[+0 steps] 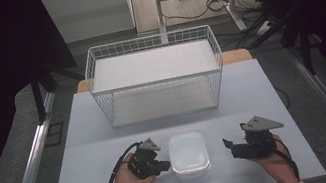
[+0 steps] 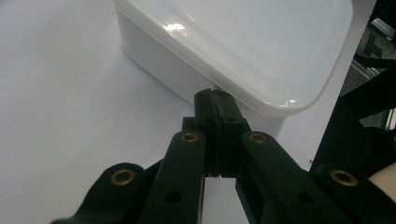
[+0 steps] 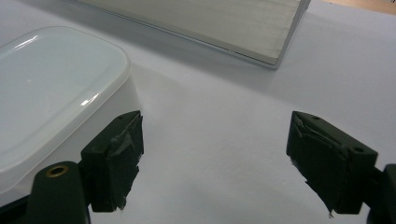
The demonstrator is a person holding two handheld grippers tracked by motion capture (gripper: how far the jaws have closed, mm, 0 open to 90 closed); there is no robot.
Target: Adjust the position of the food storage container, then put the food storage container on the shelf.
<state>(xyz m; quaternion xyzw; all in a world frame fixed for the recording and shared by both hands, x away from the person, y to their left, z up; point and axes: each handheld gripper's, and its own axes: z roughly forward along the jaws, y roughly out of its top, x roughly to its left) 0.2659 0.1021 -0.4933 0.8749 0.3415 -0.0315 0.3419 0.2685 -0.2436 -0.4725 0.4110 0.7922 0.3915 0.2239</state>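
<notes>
A white lidded plastic container sits on the pale table near its front edge, between my two hands. My left gripper is shut with nothing between its jaws. Its tips rest against the container's left wall, just under the lid's rim. My right gripper stands open a short way off the container's right side. Its jaws are spread wide over bare table, and the left pad is close beside the container.
A white wire basket with a white board inside stands at the back middle of the table. Its near corner shows in the right gripper view. Dark curtains, metal rails and cables surround the table.
</notes>
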